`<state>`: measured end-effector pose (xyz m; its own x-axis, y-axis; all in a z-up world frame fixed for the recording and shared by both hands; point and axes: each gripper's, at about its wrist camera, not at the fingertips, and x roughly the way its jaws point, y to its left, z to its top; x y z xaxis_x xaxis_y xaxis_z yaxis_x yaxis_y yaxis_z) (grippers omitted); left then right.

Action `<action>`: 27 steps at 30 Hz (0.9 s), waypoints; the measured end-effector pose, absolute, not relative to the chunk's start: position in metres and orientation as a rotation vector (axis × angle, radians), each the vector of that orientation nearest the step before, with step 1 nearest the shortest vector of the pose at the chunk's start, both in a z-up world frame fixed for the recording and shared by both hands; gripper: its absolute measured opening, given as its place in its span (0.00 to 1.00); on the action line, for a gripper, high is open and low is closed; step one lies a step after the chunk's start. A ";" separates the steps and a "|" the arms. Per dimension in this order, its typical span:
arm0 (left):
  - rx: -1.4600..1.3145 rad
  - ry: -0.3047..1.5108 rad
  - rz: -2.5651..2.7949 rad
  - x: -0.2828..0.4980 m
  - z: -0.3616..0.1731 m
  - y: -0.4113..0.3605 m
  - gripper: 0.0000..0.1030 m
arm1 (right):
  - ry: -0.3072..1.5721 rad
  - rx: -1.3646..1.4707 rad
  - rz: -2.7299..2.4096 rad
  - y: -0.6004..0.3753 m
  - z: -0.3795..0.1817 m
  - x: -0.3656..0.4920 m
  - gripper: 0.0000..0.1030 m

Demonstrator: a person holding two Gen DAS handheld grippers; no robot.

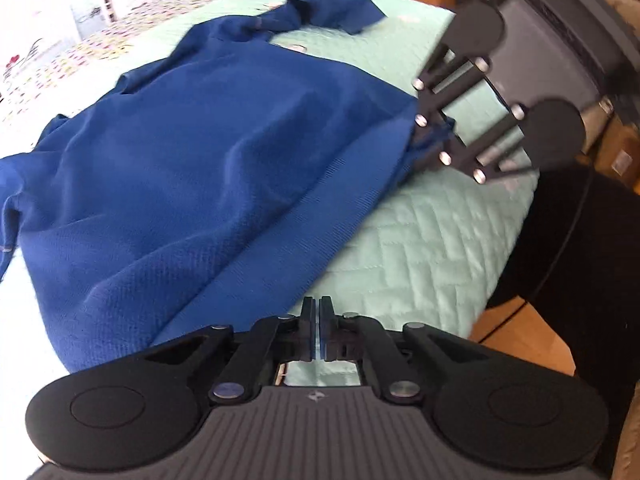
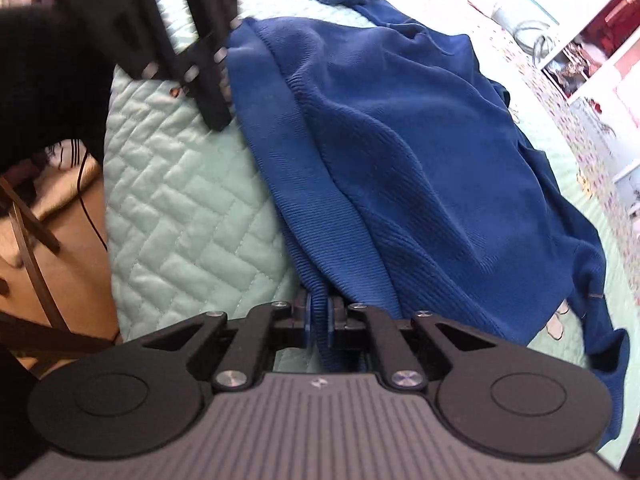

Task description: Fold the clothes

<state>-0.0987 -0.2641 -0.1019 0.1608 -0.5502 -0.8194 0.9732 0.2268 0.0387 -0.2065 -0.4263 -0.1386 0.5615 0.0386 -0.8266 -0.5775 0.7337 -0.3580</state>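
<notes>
- Nearest in the left wrist view, the left gripper (image 1: 319, 330) is seen with its jaws pressed fully together. Only a sliver of blue shows between the pads, which may be the pads' own colour, so a hold on the cloth cannot be confirmed. The hem's corner lies just beside the tips.
- In the right wrist view, the right gripper (image 2: 319, 320) is clamped on the ribbed hem of the blue sweater (image 2: 400, 140). A fold of rib is pinched between the jaws, presumably so that this edge can be lifted and carried over.
- The two grippers are placed at opposite ends of the same hem. This is judged to be the spacing needed to keep the edge taut and straight during a fold.
- The sweater is spread across the quilted mint bedspread (image 1: 420, 248), with its hem at the near edge. That leaves the body free to be folded away from the person.
- Farther off, one sleeve (image 1: 332, 12) is left bunched near the far side, not yet tucked in.
- Beyond it, a patterned cover (image 1: 72, 64) and white shelving are seen, blurred.
</notes>
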 end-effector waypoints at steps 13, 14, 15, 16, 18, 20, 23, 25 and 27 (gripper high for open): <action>0.196 0.839 -1.045 -0.050 -0.065 -0.202 0.28 | 0.846 0.154 0.458 -0.492 -0.095 -0.222 0.48; 0.193 0.824 -1.042 -0.047 -0.062 -0.207 0.28 | 0.815 0.247 0.437 -0.501 -0.091 -0.216 0.48; 0.204 0.812 -1.048 -0.045 -0.062 -0.214 0.29 | 0.794 0.323 0.415 -0.509 -0.089 -0.208 0.48; 0.218 0.803 -1.057 -0.043 -0.063 -0.222 0.30 | 0.774 0.397 0.395 -0.517 -0.088 -0.200 0.48; 0.253 0.797 -1.064 -0.036 -0.069 -0.237 0.38 | 0.763 0.537 0.389 -0.529 -0.094 -0.178 0.48; 0.299 0.816 -1.046 -0.024 -0.085 -0.253 0.39 | 0.791 0.659 0.425 -0.537 -0.110 -0.153 0.48; 0.376 0.866 -0.881 0.005 -0.118 -0.271 0.39 | 0.887 0.725 0.326 -0.554 -0.149 -0.118 0.48; 0.304 0.870 -0.802 0.025 -0.125 -0.265 0.38 | 0.862 0.846 0.235 -0.579 -0.174 -0.109 0.24; 0.289 0.863 -0.730 0.035 -0.122 -0.262 0.37 | 0.771 0.983 0.177 -0.603 -0.185 -0.112 0.19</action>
<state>0.0347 -0.2617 -0.1222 0.4308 -0.4640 -0.7741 0.6862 0.7255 -0.0530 -0.1122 -0.6028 -0.1852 0.7266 0.4647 -0.5061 0.1981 0.5637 0.8019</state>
